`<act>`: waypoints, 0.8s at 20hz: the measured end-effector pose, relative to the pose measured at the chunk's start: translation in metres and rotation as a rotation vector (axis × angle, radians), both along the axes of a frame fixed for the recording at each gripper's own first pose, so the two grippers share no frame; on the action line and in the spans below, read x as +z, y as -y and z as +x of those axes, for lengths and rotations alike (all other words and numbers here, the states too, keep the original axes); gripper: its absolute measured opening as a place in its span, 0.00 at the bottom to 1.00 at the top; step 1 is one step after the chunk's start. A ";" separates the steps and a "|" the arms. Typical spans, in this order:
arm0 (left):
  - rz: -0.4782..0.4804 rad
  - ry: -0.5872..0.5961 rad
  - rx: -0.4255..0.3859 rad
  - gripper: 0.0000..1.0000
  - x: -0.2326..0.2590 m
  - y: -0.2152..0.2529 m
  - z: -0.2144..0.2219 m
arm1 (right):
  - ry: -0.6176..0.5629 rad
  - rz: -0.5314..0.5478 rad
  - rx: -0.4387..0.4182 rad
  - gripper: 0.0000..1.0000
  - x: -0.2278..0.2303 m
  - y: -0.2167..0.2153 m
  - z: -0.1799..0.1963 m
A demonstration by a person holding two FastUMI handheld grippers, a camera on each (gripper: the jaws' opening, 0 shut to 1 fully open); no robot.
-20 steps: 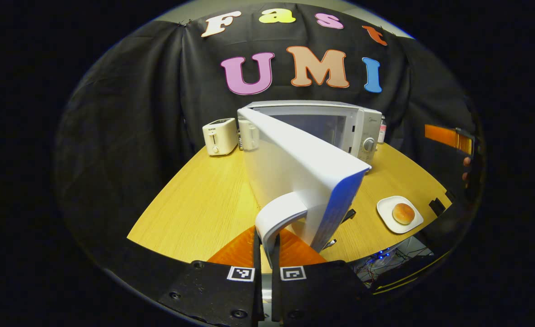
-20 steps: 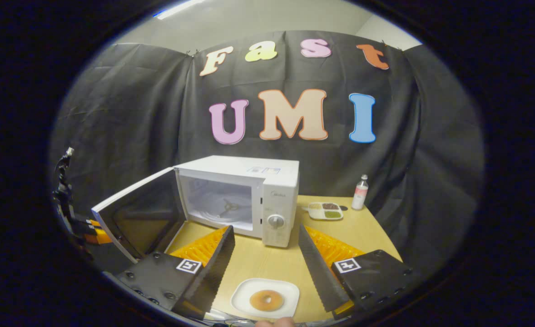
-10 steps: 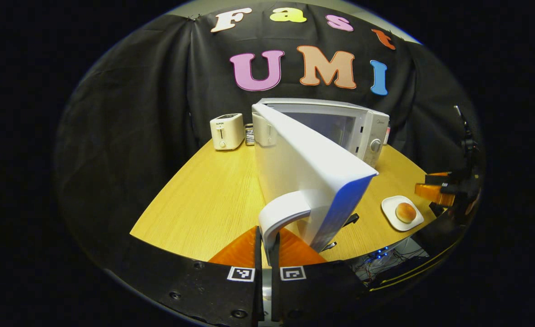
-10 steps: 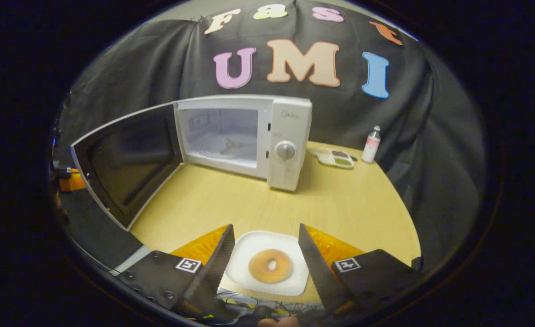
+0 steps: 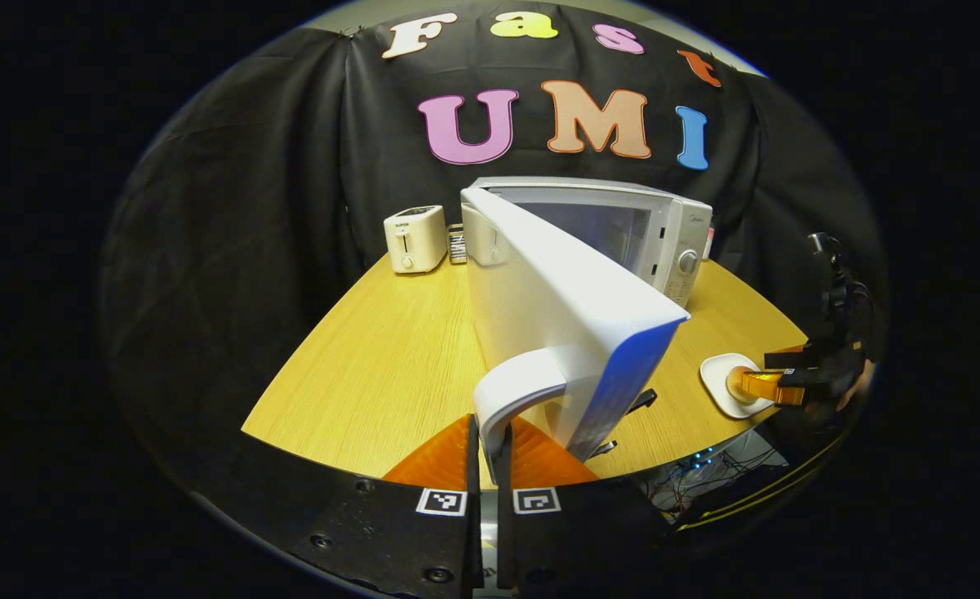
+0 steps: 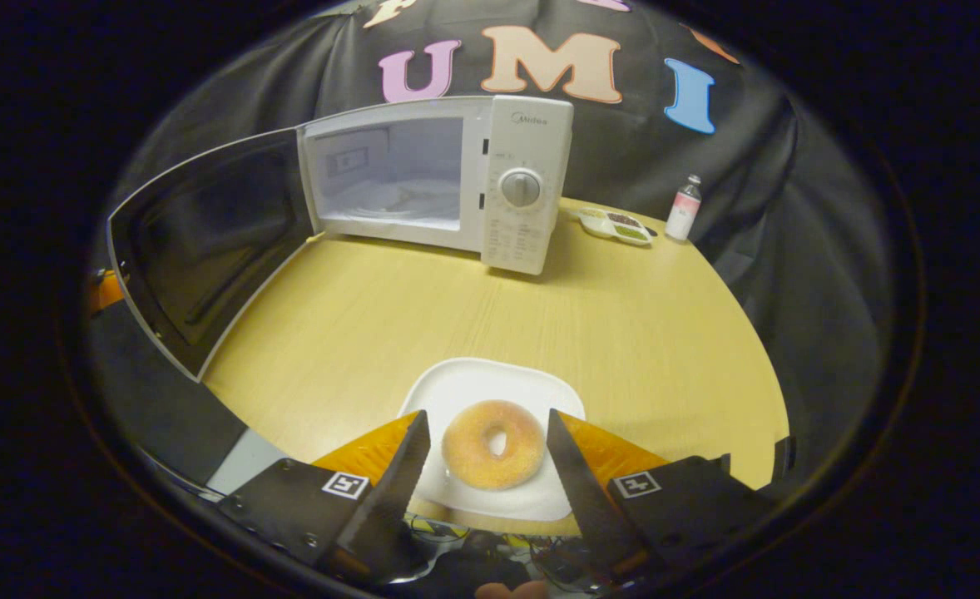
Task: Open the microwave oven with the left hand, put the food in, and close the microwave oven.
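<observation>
The white microwave (image 6: 523, 166) stands at the back of the table with its door (image 6: 207, 241) swung wide to the left. In the left gripper view my left gripper (image 5: 487, 433) is shut on the door's white handle (image 5: 515, 391). A sugared doughnut (image 6: 494, 443) lies on a white square plate (image 6: 473, 391) near the table's front edge. My right gripper (image 6: 487, 437) is open, one finger on each side of the doughnut, not pressing it. The left gripper view shows the right gripper (image 5: 769, 384) over the plate (image 5: 719, 384).
A white toaster (image 5: 413, 240) stands at the back left of the wooden table (image 6: 623, 333). A small dish with sections (image 6: 615, 225) and a small bottle (image 6: 683, 208) sit to the right of the microwave. Cables hang below the table's front edge.
My right gripper has dropped down and forward until its open fingers flank the doughnut. The left gripper stays shut on the handle, with the door slightly wider than a second ago.
</observation>
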State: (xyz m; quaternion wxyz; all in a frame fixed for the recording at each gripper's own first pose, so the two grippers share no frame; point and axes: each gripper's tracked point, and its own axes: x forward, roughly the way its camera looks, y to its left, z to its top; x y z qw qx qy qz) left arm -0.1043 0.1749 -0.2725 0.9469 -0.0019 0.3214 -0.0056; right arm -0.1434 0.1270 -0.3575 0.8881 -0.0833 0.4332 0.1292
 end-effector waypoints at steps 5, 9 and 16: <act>0.006 0.009 -0.010 0.06 0.001 0.000 -0.001 | -0.072 0.011 -0.039 0.90 -0.017 0.001 -0.006; 0.016 0.011 -0.007 0.08 0.000 -0.003 -0.001 | -0.088 0.014 -0.053 0.89 -0.023 0.003 -0.006; 0.020 0.004 0.030 0.87 0.001 -0.013 -0.001 | -0.154 0.018 -0.059 0.89 -0.038 0.001 -0.013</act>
